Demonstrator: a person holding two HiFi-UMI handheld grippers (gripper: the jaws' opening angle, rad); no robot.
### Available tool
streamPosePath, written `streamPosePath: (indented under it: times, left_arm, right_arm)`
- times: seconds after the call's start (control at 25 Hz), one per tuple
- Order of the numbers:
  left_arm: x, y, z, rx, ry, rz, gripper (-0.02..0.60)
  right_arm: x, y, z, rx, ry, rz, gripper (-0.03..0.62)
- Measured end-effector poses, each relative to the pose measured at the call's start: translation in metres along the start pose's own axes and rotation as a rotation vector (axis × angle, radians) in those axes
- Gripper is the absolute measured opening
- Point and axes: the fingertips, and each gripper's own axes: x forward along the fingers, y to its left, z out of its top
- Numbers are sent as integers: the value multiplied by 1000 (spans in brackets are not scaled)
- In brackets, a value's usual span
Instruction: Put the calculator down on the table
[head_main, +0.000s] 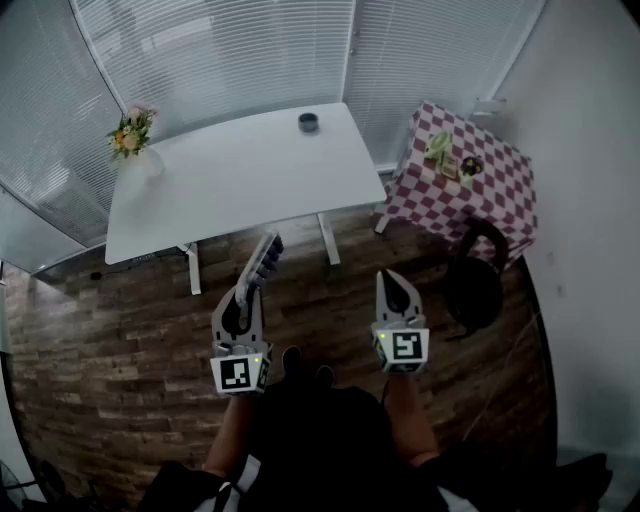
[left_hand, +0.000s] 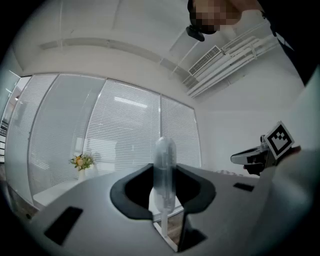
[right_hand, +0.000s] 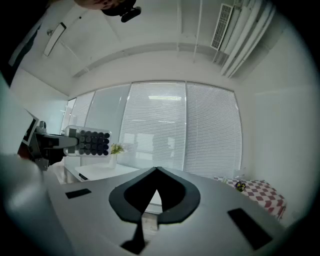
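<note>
My left gripper (head_main: 250, 287) is shut on the calculator (head_main: 266, 257), a pale slab with dark keys, and holds it in the air above the wooden floor, short of the white table (head_main: 240, 170). In the left gripper view the calculator (left_hand: 164, 167) stands edge-on between the jaws. From the right gripper view the calculator's (right_hand: 90, 142) key face shows at the left, with the left gripper (right_hand: 50, 143) behind it. My right gripper (head_main: 397, 283) hangs beside it at the same height, jaws shut and holding nothing; in its own view its tips (right_hand: 157, 172) meet in a point.
A vase of flowers (head_main: 131, 135) stands on the table's far left corner and a small dark cup (head_main: 308, 122) at its far edge. A checked-cloth table (head_main: 490, 190) with small items stands at the right, with a black chair (head_main: 476, 278) before it. Blinds cover the windows behind.
</note>
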Motion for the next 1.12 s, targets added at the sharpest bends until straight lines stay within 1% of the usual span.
streamPosePath:
  times: [0.24, 0.36, 0.72, 0.8, 0.92, 1.12]
  left_arm:
    - [-4, 5, 2, -2, 2, 1, 97]
    - [-5, 8, 0, -15, -2, -2, 98]
    - [-3, 0, 3, -11, -20, -16, 97]
    - [-5, -4, 4, -2, -21, -11, 97]
    - [-10, -7, 0, 2, 4, 12, 97]
    - [-15, -12, 0, 0, -25, 7, 98]
  right_arm:
    - [-2, 5, 7, -7, 3, 7, 5]
    - [0, 8, 10, -11, 1, 8, 5]
    - [-7, 5, 10, -13, -3, 12, 5]
    - [-11, 3, 9, -13, -5, 17, 5]
    - [-14, 0, 6, -6, -18, 25, 5]
    - [-18, 2, -1, -16, -11, 40, 5]
